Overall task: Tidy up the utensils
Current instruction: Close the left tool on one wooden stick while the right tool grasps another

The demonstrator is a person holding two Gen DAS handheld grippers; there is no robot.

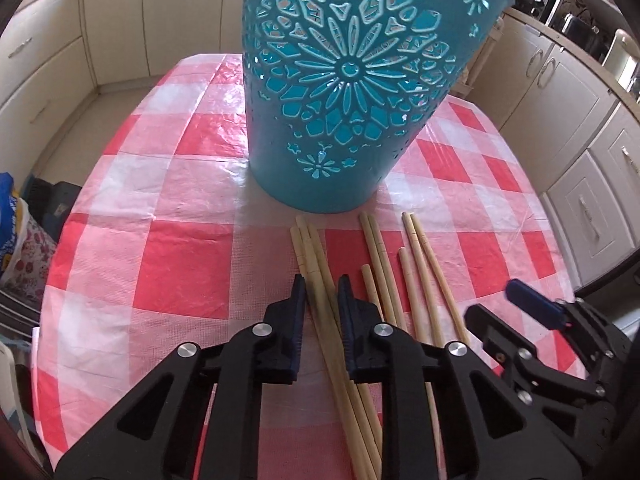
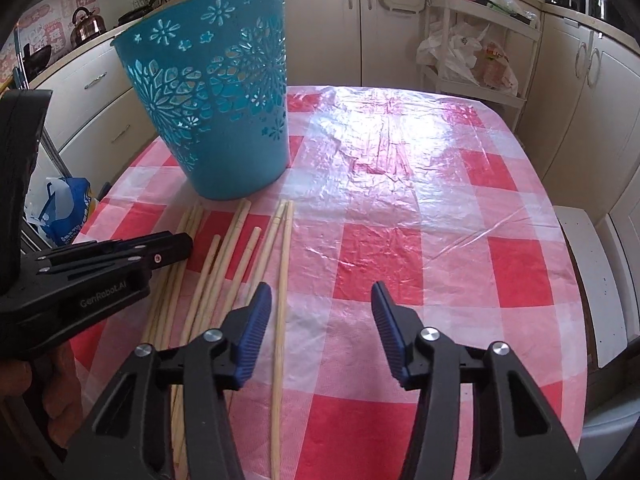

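Observation:
Several bamboo chopsticks lie side by side on the red-and-white checked tablecloth, in front of a tall blue cut-out basket. My left gripper straddles the leftmost chopsticks, jaws narrowly apart on either side, not clamped. In the right wrist view the chopsticks lie left of centre below the basket. My right gripper is wide open and empty, its left finger beside the rightmost chopstick. The left gripper shows side-on at the left.
The right gripper shows at the lower right of the left wrist view. Cream kitchen cabinets surround the table. A shelf rack with plastic bags stands behind. A white stool sits off the table's right edge. Bags lie on the floor at left.

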